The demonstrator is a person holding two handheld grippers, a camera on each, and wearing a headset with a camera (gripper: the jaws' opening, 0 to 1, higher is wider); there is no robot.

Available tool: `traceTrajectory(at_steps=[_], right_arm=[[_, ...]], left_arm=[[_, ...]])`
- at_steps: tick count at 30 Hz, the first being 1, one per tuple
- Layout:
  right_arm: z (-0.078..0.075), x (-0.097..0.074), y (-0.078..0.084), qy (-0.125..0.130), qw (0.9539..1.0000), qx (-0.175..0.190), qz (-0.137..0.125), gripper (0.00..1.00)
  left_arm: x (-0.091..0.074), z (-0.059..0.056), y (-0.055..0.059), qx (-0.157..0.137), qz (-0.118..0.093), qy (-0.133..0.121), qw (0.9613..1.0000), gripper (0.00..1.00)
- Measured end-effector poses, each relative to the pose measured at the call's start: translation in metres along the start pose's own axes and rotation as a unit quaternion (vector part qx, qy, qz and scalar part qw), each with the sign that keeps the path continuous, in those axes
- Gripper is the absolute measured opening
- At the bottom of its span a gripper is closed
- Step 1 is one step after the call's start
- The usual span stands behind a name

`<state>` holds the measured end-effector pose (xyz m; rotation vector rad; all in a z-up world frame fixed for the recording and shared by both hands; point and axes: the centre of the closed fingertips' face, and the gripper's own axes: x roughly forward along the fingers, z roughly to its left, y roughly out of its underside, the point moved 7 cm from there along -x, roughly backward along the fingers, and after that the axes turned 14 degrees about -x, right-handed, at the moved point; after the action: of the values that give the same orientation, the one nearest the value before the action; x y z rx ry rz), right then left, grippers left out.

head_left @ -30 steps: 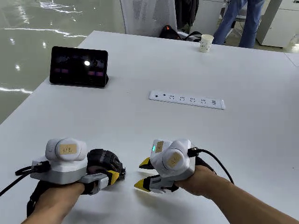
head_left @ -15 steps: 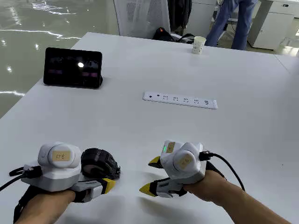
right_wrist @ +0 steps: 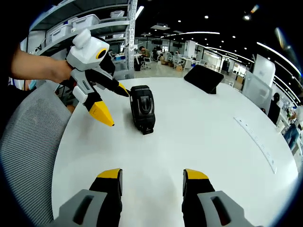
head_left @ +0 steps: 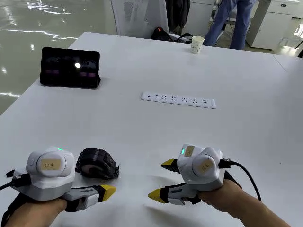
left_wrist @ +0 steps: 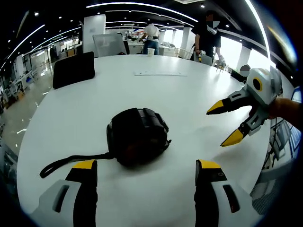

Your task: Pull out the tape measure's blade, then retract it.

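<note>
Head view: at the lower left a hand holds the left gripper (head_left: 107, 185) level, jaws spread. The black tape measure (head_left: 97, 163) lies on the white table (head_left: 142, 127) just above its tip. At the lower right the right gripper (head_left: 162, 178) points left, jaws apart and empty.

Left gripper view: the tape measure sits mid-frame, just ahead of the spread jaws, its strap trailing left.

Right gripper view: the tape measure lies at upper centre, near the left gripper's tips.
</note>
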<state>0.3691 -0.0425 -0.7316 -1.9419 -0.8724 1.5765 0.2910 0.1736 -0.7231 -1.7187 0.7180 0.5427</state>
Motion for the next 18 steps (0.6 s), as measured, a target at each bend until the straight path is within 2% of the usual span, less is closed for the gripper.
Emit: traceTrajectory(at_steps=[7, 18], right_arm=[[0.001, -0.009, 0.008, 0.017, 0.9994, 0.024, -0.015, 0.55], [0.008, -0.025, 0.019, 0.041, 0.9976, 0.050, -0.024, 0.61]], left_arm=[[-0.003, 0.001, 0.002, 0.010, -0.001, 0.018, 0.9998, 0.86], [-0.009, 0.003, 0.000, 0.034, -0.025, 0.048, 0.9980, 0.87]])
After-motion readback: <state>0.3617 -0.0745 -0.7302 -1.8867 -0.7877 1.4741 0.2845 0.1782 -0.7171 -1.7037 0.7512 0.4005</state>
